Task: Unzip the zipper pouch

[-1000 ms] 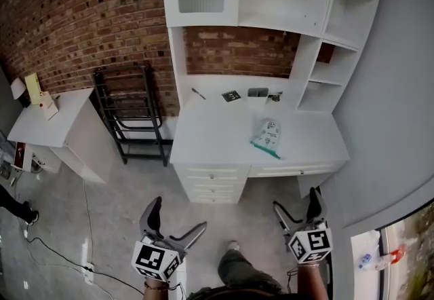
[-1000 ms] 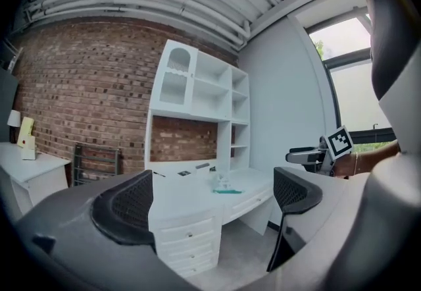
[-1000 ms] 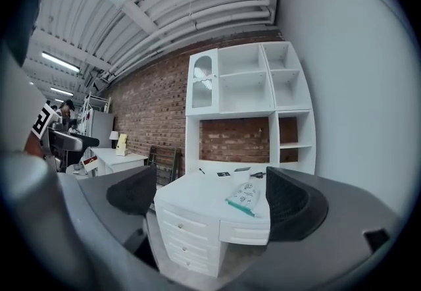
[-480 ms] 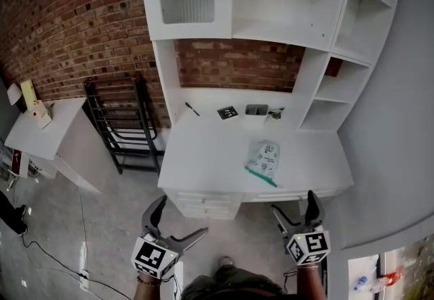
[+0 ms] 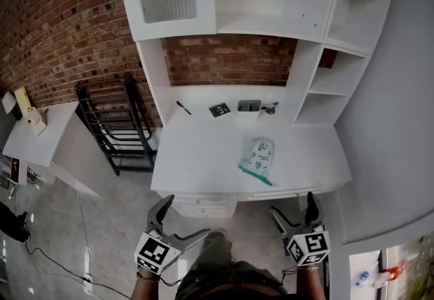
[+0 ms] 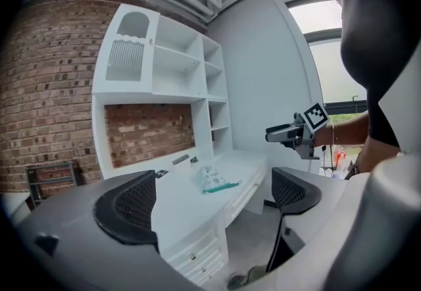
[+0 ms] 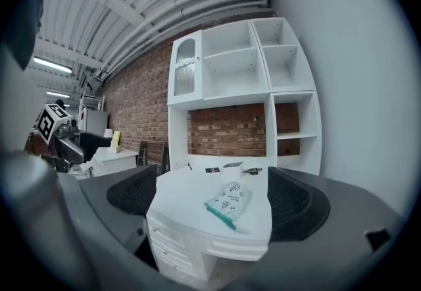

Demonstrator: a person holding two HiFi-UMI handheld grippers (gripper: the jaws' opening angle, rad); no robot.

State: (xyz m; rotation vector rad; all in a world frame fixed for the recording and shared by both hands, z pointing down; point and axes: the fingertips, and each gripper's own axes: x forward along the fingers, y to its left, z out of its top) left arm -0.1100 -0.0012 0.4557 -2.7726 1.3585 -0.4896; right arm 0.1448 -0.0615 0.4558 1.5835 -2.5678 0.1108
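A clear zipper pouch (image 5: 257,159) with a teal zip edge lies flat on the white desk (image 5: 203,156), right of centre and near the front edge. It also shows as the pouch (image 7: 227,203) ahead of the right jaws and the pouch (image 6: 212,180) far beyond the left jaws. My left gripper (image 5: 179,220) hangs open below the desk front, well short of it. My right gripper (image 5: 293,208) is open too, just below the desk's front right corner. Nothing sits between either pair of jaws.
At the back of the desk lie a pen (image 5: 182,107), a black marker card (image 5: 218,110), a small grey box (image 5: 249,106) and a dark small item (image 5: 270,108). Drawers (image 5: 203,203) sit under the desk. A black rack (image 5: 112,122) and a white side table (image 5: 37,139) stand left.
The view has closed in on the desk, which now sits lower and nearer. Both grippers stay open, at about the same spot in the picture.
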